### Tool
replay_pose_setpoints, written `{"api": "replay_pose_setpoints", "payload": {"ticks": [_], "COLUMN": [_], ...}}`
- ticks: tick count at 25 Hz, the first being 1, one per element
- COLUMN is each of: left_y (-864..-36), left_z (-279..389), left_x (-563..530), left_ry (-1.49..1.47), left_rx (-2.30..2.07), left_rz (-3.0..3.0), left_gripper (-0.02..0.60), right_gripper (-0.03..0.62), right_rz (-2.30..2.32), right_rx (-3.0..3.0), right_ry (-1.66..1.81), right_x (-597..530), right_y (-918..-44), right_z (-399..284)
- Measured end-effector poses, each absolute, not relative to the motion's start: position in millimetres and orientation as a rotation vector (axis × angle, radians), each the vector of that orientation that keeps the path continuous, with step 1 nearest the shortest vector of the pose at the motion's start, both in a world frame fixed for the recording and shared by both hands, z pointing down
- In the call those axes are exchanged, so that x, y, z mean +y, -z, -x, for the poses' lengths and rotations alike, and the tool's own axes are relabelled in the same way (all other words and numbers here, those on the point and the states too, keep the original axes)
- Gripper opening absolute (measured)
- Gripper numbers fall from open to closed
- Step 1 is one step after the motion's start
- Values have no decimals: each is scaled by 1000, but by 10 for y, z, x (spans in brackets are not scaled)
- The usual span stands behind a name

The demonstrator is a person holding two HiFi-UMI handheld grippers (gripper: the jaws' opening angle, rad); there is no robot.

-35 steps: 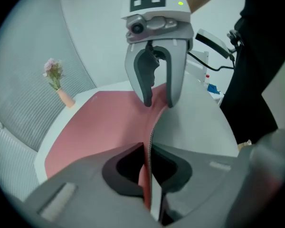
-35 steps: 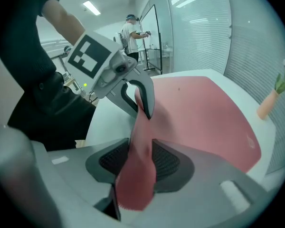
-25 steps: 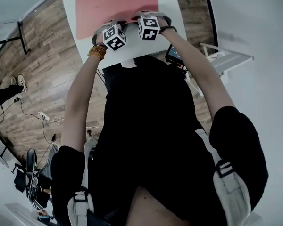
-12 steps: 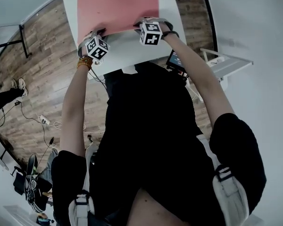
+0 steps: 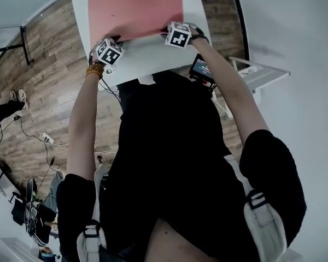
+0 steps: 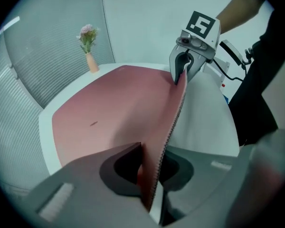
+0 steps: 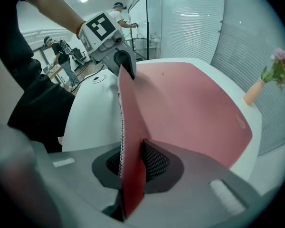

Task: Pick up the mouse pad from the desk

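The left hand-held gripper (image 6: pixel 153 152) is pinching the near edge of the pink mouse pad (image 6: pixel 109 118), its two jaws pressing on either face of the sheet (the dark textured underside is showing along the stitched rim). The right hand-held gripper (image 7: pixel 133 152) is clamping the same near edge further along, with the pad standing upright between its mesh-faced jaws; those jaws have just been opening a little, yet the pad is sitting between them and touching the pads.

In the head view the left hand-held gripper (image 5: pixel 111 39) is sitting at the pad's near left corner and the right hand-held gripper (image 5: pixel 176 28) at its near right corner, both pointing steeply down. Each gripper view is catching the other tool across the raised edge: the right hand-held gripper (image 6: pixel 181 76) in the left gripper view, the left hand-held gripper (image 7: pixel 127 71) in the right gripper view.

The mouse pad (image 5: pixel 135 9) is lying mostly flat on the white bench (image 5: pixel 153 53), with only its near edge curling up off the surface between the two grips. The rest of the mouse pad (image 7: pixel 194 113) is stretching away across the bench (image 7: pixel 92 113) towards a small vase (image 7: pixel 253 92) of flowers standing near the far rim. That vase (image 6: pixel 91 62) is standing clear of the pad, on the bare bench (image 6: pixel 206 113). A beaded bracelet (image 5: pixel 95 70) is circling the left wrist, and a wooden floor (image 5: pixel 44 97) is showing beside the bench.
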State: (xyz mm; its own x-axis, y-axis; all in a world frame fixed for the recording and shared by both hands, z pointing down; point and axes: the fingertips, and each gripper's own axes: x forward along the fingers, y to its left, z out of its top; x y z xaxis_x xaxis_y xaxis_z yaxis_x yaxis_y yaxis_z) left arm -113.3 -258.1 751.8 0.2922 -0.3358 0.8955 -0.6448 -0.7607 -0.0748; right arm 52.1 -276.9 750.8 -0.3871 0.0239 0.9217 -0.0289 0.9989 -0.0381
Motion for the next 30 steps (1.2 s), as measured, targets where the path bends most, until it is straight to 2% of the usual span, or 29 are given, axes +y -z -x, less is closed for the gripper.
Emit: {"api": "replay_pose_setpoints", "payload": {"ticks": [6,20,30], "left_y": [-7454,-7322,-7365], "left_z": [1084,1111,957], "left_x": [-2565,-2287,-1921], "left_ry": [-1383,-1220,-1111], "left_rx": [-907,-972,-1013], "left_rz": [-2192,-2077,-2080], "left_gripper": [47,48,48], "right_gripper": [61,51,49], "right_rz": [-7,-107,-130], "right_rx": [-1948,-2019,-1971], "right_ry": [-291,-317,-345], "right_x": [-2735,-2733,-2451], "right_y": [-7562,-7419,-7469], "right_z": [-620,-477,-613]}}
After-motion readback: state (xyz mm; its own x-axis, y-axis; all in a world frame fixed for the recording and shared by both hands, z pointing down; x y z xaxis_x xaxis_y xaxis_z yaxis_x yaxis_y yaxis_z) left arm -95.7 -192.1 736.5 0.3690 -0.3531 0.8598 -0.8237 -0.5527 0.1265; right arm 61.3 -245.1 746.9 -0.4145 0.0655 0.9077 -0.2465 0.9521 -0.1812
